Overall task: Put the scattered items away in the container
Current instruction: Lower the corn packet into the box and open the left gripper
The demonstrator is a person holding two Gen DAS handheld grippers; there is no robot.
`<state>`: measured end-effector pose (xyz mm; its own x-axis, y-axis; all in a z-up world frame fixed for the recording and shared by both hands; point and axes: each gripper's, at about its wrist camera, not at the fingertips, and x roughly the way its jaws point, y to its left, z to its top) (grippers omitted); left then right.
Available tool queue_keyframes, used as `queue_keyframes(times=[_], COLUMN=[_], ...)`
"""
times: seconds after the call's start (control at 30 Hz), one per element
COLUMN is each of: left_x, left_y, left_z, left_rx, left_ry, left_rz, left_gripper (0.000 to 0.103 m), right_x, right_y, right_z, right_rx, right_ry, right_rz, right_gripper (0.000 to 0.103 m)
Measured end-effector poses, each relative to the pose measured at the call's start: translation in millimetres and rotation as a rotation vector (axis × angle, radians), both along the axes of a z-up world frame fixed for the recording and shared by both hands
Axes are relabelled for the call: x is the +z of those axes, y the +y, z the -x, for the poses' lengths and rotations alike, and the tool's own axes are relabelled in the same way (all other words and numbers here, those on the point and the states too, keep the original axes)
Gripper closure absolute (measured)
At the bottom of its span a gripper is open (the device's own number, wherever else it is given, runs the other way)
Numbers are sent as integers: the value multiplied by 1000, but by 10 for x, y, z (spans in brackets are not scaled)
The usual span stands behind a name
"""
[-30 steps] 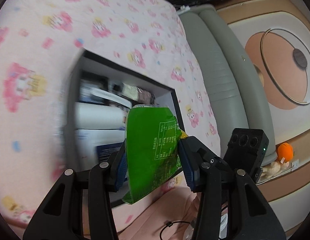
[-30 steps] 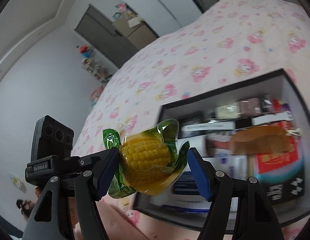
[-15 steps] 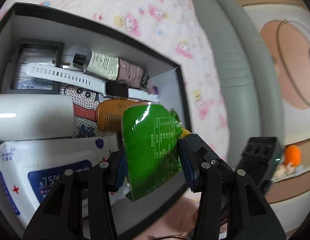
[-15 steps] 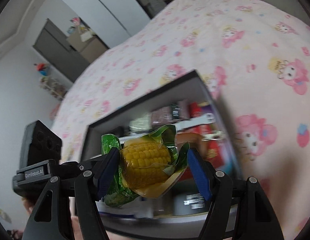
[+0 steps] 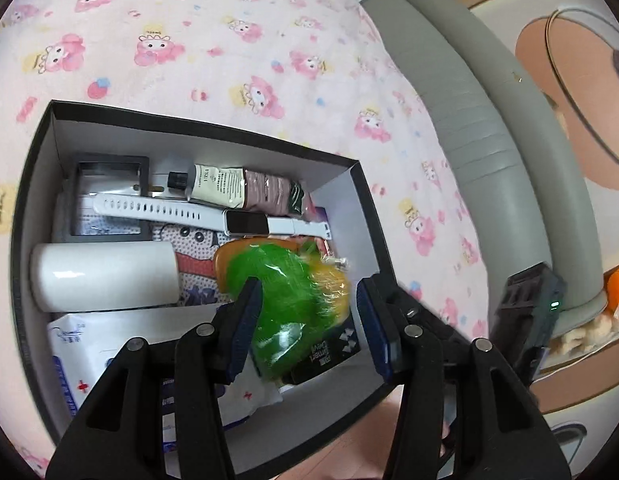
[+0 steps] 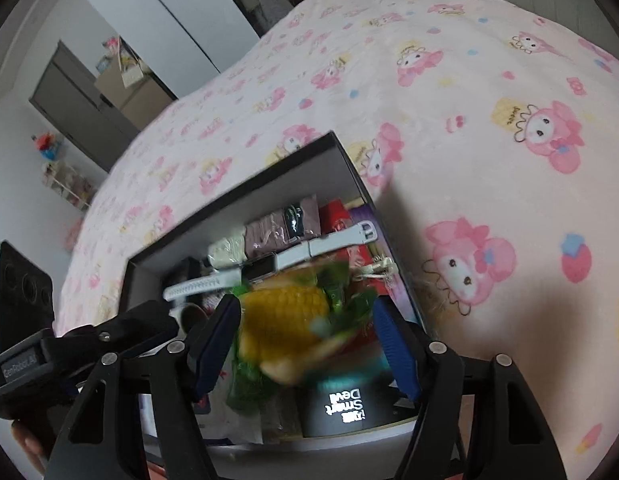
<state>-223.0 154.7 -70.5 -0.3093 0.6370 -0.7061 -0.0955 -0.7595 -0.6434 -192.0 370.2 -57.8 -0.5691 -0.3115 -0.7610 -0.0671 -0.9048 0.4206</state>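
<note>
A vacuum-packed corn cob in a green wrapper (image 5: 293,304) hangs blurred over the open black box (image 5: 189,118), which lies on the bed. In the left wrist view it sits between the fingers of my left gripper (image 5: 307,286). Its yellow edge stands a little clear of the right-hand pad, so the left gripper is open. In the right wrist view the corn packet (image 6: 285,320) fills my right gripper (image 6: 305,302). The right jaws are closing, and the wrapper's edges reach both pads. Beneath lies the box (image 6: 245,188).
The box holds a white watch (image 5: 213,216), a white roll (image 5: 105,276), a cream tube (image 5: 217,184), a wipes pack (image 5: 109,344) and a black carton (image 6: 345,404). Around it lies pink printed bedding (image 5: 229,40), with a grey padded headboard (image 5: 489,120) to the right.
Both views have closed in over the box. In the left view the packet has turned from a flat green back to a blurred lump showing yellow, with a gap at one pad.
</note>
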Motion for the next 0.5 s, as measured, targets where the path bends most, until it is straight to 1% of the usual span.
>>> queue_keyframes(times=[0.1,0.2,0.27,0.3,0.33,0.37,0.4,0.43,0.5], left_x=[-87,-148,-226,-276,-324,-367,-407,-432,-422], left_y=[88,186,270,311,349,380,407,415,380], left_z=[0,21,49,65,76,70,61,44,18], left_rx=[-36,-74,-82,-82,-84,-93,-101,-108,-105], left_ry=[-28,-38,-66,-85,-102,-112,-120,-120,-112], left_rz=[70,95,126,145,164,182,195,191,162], left_gripper=[54,58,61,62,63,64,64,64,64], right_x=[84,84,73,60,45,32,15,6,4], right_y=[-27,-32,-31,-44,-58,-76,-99,-113,-140], right_z=[-39,-30,-21,-10,2,12,28,21,9], right_rx=[-5,3,3,4,5,10,16,24,37], right_ry=[40,37,33,28,21,12,4,3,9], right_rz=[-33,-23,-24,-31,-38,-43,-42,-37,-40], right_gripper=[38,38,39,40,49,52,55,56,56])
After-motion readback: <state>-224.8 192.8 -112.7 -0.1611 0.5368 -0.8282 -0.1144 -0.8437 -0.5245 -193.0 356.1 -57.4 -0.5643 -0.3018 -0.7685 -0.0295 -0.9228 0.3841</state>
